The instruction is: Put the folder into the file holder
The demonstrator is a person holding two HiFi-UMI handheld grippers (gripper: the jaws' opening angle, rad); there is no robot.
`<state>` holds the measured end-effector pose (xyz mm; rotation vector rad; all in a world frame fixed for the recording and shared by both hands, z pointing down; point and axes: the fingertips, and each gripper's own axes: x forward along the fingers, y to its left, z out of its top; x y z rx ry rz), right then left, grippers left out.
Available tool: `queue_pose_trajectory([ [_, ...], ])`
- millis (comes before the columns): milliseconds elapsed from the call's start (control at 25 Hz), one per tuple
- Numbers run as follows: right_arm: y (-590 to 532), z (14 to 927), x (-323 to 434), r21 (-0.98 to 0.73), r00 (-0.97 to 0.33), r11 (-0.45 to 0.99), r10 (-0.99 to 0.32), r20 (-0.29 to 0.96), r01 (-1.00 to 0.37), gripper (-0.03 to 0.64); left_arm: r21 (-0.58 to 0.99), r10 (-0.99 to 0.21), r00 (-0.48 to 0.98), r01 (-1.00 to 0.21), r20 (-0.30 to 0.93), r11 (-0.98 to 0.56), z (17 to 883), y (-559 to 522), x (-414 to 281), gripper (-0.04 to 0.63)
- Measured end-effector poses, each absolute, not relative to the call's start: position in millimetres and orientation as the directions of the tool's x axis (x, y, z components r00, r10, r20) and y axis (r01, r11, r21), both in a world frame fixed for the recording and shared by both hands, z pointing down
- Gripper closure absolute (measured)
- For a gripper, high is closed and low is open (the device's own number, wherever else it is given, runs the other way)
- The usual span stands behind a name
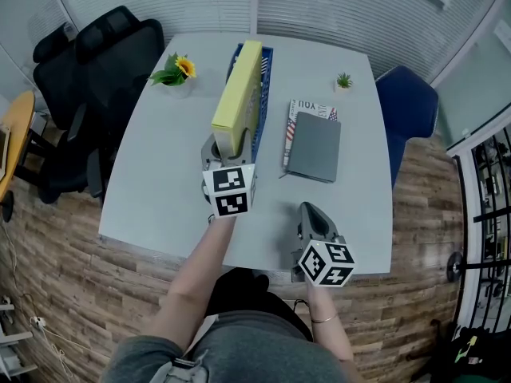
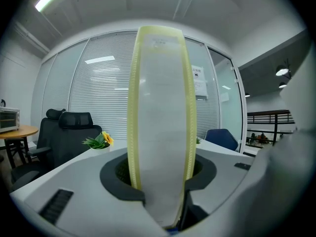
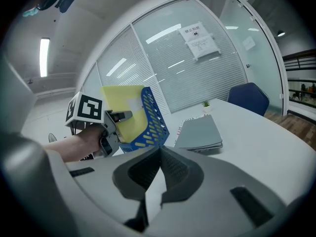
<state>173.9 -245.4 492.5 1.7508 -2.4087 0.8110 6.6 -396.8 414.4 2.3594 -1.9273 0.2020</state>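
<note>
**At the near end of the file holder: folder seated, letting go comes next**

On the table (image 1: 152, 190), the yellow folder (image 1: 238, 94) stands upright on its edge inside the blue file holder (image 1: 264, 70), running along its length. My left gripper (image 1: 226, 148) is at the folder's near end. Seen along my own jaws, its spine (image 2: 160, 107) fills the gap between them, with a pad against each face and no daylight showing on either side.

My right gripper (image 1: 308, 208) rests near the table's front edge, well apart from the holder, jaws drawn together on nothing.

I judge the placing itself all but done. What remains is the release: spread my left jaws clear of both faces, then back straight out toward me. A sideways tug could tip the folder or drag the holder.
</note>
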Motion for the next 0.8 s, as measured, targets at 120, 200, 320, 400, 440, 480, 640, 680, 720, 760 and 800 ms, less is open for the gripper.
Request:
queue_pose_trajectory([
  [120,-242,492,173,-0.377,-0.355,0.220,-0.871,0.339,-0.900,0.611,-0.023,-0.965,0.203,-0.978,0.163,-0.210,416,-395,8,0.397],
  [200,-239,492,173,-0.377,-0.356,0.221,-0.871,0.338,-0.899,0.611,-0.032,-0.963,0.208,-0.976,0.172,-0.217,417,-395,10,0.393],
  [320,-236,492,172,-0.380,-0.357,0.222,-0.871,0.336,-0.898,0.611,-0.046,-0.956,0.222,-0.971,0.192,-0.234,419,-394,14,0.388],
  [400,-233,491,172,-0.380,-0.357,0.221,-0.872,0.335,-0.898,0.611,-0.049,-0.951,0.222,-0.970,0.214,-0.238,423,-393,13,0.369],
  [440,-232,491,172,-0.380,-0.356,0.221,-0.873,0.334,-0.898,0.611,-0.049,-0.949,0.220,-0.970,0.224,-0.236,426,-391,12,0.352],
  [480,-230,491,172,-0.379,-0.356,0.222,-0.873,0.333,-0.898,0.611,-0.048,-0.948,0.218,-0.971,0.233,-0.235,428,-388,11,0.342],
  [640,-225,489,170,-0.376,-0.360,0.228,-0.871,0.333,-0.898,0.611,-0.037,-0.939,0.220,-0.971,0.265,-0.238,439,-374,6,0.331],
  [680,-223,489,169,-0.375,-0.363,0.230,-0.870,0.333,-0.898,0.611,-0.031,-0.936,0.221,-0.971,0.274,-0.238,442,-370,4,0.331],
  [720,-221,490,167,-0.375,-0.366,0.233,-0.868,0.334,-0.897,0.611,-0.025,-0.933,0.223,-0.970,0.283,-0.240,446,-365,3,0.331],
  [760,-220,490,166,-0.375,-0.369,0.237,-0.867,0.336,-0.896,0.611,-0.017,-0.929,0.227,-0.970,0.292,-0.242,449,-360,1,0.331],
  [800,-219,491,164,-0.375,-0.373,0.240,-0.864,0.337,-0.895,0.611,-0.007,-0.925,0.231,-0.970,0.300,-0.245,452,-355,0,0.331],
])
